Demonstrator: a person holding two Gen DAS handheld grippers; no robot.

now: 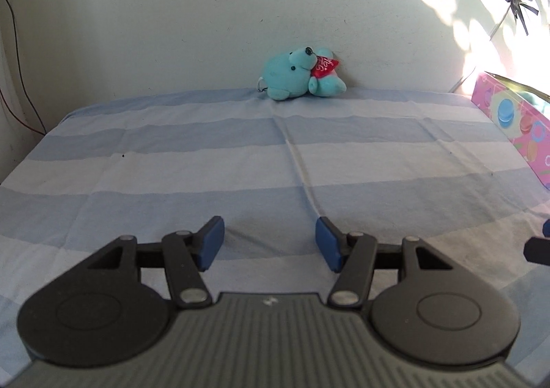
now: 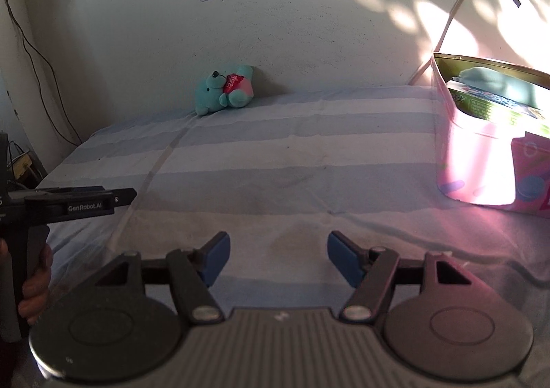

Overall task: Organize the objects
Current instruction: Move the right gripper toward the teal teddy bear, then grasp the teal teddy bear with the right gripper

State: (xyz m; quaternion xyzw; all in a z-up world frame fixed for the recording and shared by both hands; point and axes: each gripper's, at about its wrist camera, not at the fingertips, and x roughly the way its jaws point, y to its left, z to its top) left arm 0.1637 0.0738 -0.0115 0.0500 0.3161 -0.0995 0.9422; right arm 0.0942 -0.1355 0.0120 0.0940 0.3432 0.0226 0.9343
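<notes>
One teal plush bear (image 1: 302,73) lies on its side at the far edge of the bed (image 1: 206,164), against the wall (image 1: 172,10); it sits in the upper middle of the left wrist view and in the upper left of centre in the right wrist view (image 2: 225,89). A red heart-shaped piece with white lettering is tucked at its chest. The bed carries a sheet of pale blue and white stripes, with one crease running from the bear's end down toward the lower middle.

One pink box (image 1: 515,126) printed with macarons stands at the right edge of the bed, well apart from the bear. In the right wrist view (image 2: 488,147) it is open at the top and holds one green printed carton (image 2: 498,106), with something pale blue behind it that cannot be made out.

The left hand-held gripper (image 1: 270,243) fills the bottom of its view, its two blue-padded fingers spread apart with nothing between them, above bare sheet. The right hand-held gripper (image 2: 278,259) likewise stands spread and empty at the bottom of its view. At the left edge of the right wrist view, the left hand-held gripper appears from the side, its handle clasped by one hand (image 2: 34,285).

One dark cable (image 2: 37,61) runs down the wall at the left.
</notes>
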